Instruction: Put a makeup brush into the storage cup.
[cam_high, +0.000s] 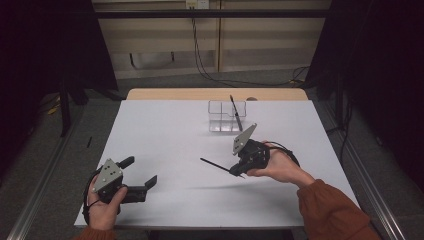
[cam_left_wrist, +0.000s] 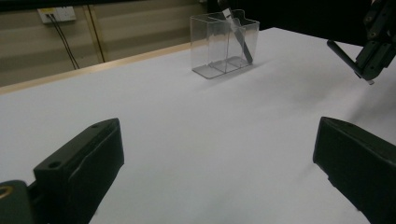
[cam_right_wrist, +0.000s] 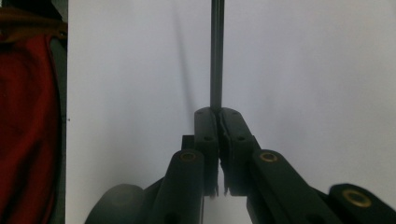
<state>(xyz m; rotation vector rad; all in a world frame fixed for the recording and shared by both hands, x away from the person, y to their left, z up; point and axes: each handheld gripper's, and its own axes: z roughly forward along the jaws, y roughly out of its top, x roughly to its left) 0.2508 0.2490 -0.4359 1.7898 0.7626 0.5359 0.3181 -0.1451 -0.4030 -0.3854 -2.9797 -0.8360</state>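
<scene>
Black pen (cam_high: 216, 166) pinched near one end in right claw (cam_high: 239, 170), rest sticking out ahead of jaws, lifted just off worktop (cam_high: 165, 130). Clear holder (cam_high: 226, 116) up beyond claw, second pen (cam_high: 236, 113) already leaning in it. Judgement: swing tip upward, line up over open compartment, lower before letting go. Left claw (cam_high: 141, 175) spread wide, idle, holding nothing, well apart from pen.

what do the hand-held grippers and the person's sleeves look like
Both are black. The left hand-held gripper has blocky jaws, a grey three-cornered plate with small holes on top and a black cable looped at the hand. The right hand-held gripper has the same plate and cable, with brass-coloured pivots. The sleeves are rust red.
</scene>
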